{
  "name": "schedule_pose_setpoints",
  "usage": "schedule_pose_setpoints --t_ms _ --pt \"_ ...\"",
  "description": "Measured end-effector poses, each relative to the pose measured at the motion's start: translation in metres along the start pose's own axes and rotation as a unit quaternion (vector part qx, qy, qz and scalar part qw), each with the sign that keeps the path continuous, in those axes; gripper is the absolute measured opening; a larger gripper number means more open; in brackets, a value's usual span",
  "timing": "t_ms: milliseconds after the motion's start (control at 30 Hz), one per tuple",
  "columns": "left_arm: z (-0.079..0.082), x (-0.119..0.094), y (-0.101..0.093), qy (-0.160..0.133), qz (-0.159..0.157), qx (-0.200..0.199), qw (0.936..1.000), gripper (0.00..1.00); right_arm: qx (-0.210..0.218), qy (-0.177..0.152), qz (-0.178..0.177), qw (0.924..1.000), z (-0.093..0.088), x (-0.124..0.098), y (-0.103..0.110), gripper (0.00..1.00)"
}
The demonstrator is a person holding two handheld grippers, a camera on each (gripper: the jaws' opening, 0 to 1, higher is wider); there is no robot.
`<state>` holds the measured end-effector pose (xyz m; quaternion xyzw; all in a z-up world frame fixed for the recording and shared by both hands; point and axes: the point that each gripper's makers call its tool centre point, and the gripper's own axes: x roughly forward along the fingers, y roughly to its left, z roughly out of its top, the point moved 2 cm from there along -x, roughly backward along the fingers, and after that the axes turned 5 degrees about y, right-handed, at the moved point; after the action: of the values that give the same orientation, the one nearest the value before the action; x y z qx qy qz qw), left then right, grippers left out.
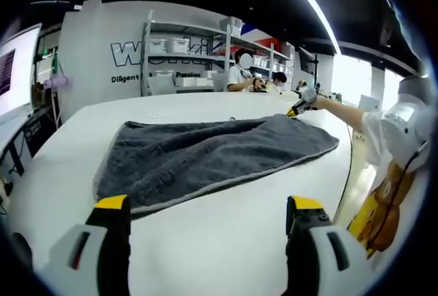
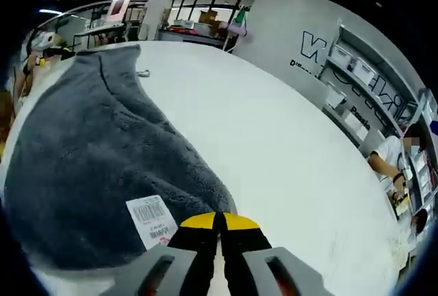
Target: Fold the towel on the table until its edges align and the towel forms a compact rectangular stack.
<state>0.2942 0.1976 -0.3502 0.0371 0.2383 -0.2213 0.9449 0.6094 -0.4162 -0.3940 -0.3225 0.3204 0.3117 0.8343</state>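
While one grey towel [image 1: 205, 156] lies on white table [image 1: 226, 248], right gripper [image 2: 220, 222] pinches its corner; left gripper [image 1: 209, 217] jaws apart.

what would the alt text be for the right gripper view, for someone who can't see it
The right gripper, its yellow-tipped jaws closed, pinches the near edge of a grey towel spread on a white table. A white barcode label lies on the towel beside the jaws. Shelves and a seated person stand beyond the table.
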Motion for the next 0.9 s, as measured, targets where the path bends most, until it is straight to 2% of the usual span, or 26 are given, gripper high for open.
schedule_pose_setpoints --t_ms 200,433,700,800,900 --pt "-0.002 0.004 0.01 0.005 0.009 -0.007 0.9999 0.99 0.014 0.03 -0.059 0.9977 0.016 0.028 -0.036 0.02" --pt "-0.005 0.003 0.02 0.007 0.016 -0.014 0.9997 0.99 0.026 0.053 -0.086 0.9946 0.027 0.048 -0.062 0.02" --pt "-0.005 0.003 0.024 0.006 0.017 -0.02 0.9996 0.99 0.053 0.04 -0.096 0.9932 0.027 0.048 -0.066 0.02" --pt "-0.004 0.003 0.025 0.005 0.016 -0.024 0.9996 0.99 0.063 0.028 -0.113 0.9912 0.028 0.044 -0.066 0.09" --pt "-0.001 0.001 0.023 0.002 0.013 -0.022 0.9997 0.99 0.091 0.006 -0.125 0.988 0.026 0.031 -0.07 0.14"
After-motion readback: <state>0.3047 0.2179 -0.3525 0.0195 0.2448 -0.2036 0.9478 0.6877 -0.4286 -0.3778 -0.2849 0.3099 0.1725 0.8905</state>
